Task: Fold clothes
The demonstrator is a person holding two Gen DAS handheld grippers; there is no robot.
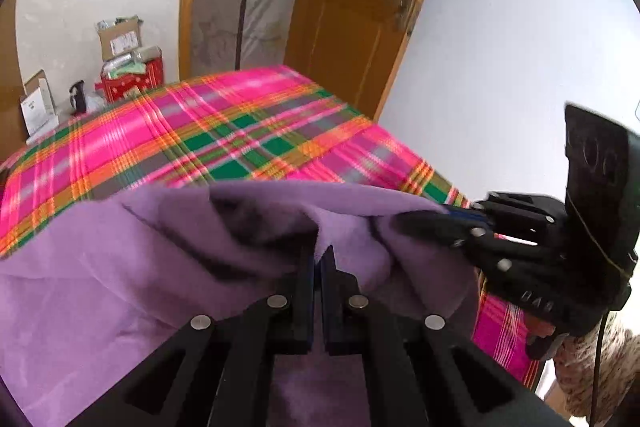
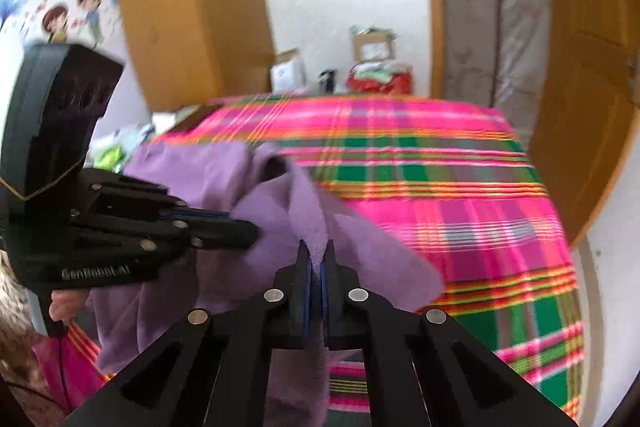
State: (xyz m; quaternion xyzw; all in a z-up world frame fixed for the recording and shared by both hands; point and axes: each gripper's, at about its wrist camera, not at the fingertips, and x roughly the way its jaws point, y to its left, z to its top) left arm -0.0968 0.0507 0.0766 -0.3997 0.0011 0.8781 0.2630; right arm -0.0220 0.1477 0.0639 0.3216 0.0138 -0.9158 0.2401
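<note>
A purple garment (image 1: 120, 259) lies bunched at the near edge of a bed with a pink, green and orange plaid cover (image 1: 224, 131). My left gripper (image 1: 319, 255) is shut on a raised fold of the purple cloth. The right gripper (image 1: 416, 219) comes in from the right and pinches the same edge a short way along. In the right wrist view, my right gripper (image 2: 316, 255) is shut on a ridge of the purple garment (image 2: 360, 251), and the left gripper (image 2: 248, 231) bites the cloth at the left, held by a hand.
The plaid cover (image 2: 440, 187) stretches away beyond the garment. Cardboard boxes (image 1: 120, 37) and a red bag (image 1: 132, 79) stand on the floor behind the bed. A wooden door (image 1: 360, 7) is at the back right, a wooden wardrobe (image 2: 188, 11) at the left.
</note>
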